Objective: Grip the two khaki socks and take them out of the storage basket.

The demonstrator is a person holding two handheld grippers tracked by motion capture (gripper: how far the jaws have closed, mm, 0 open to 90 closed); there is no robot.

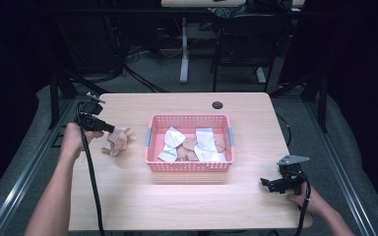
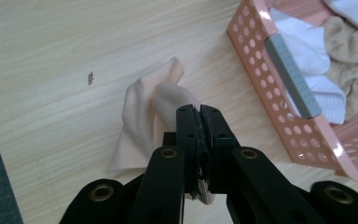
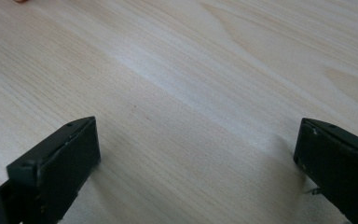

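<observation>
high view, sock: a peach sock (image 1: 117, 141) is lying crumpled on the table (image 1: 128, 196), just left of the pink basket (image 1: 190, 165), with the left gripper (image 1: 109, 129) pinching its near end.
high view, right gripper (image 1: 268, 183): it is resting low near the table's right front corner, well apart from the basket.
high view, count: one basket, one sock outside it; inside, about two white socks (image 1: 205, 142) and some beige ones (image 1: 189, 147) are lying tangled, too jumbled to count exactly.
left gripper view, jaws: they are pressing together on a fold of the sock (image 2: 142, 116), the rest trailing onto the wood beside the basket wall (image 2: 279, 102).
left gripper view, handling: judging by its limp folds, the sock is looking light, soft and floppy, not fragile; a pinch on a bunched fold is seeming enough, though a thin edge could be slipping out.
right gripper view, jaws: they are standing wide apart over bare wood, holding nothing.
</observation>
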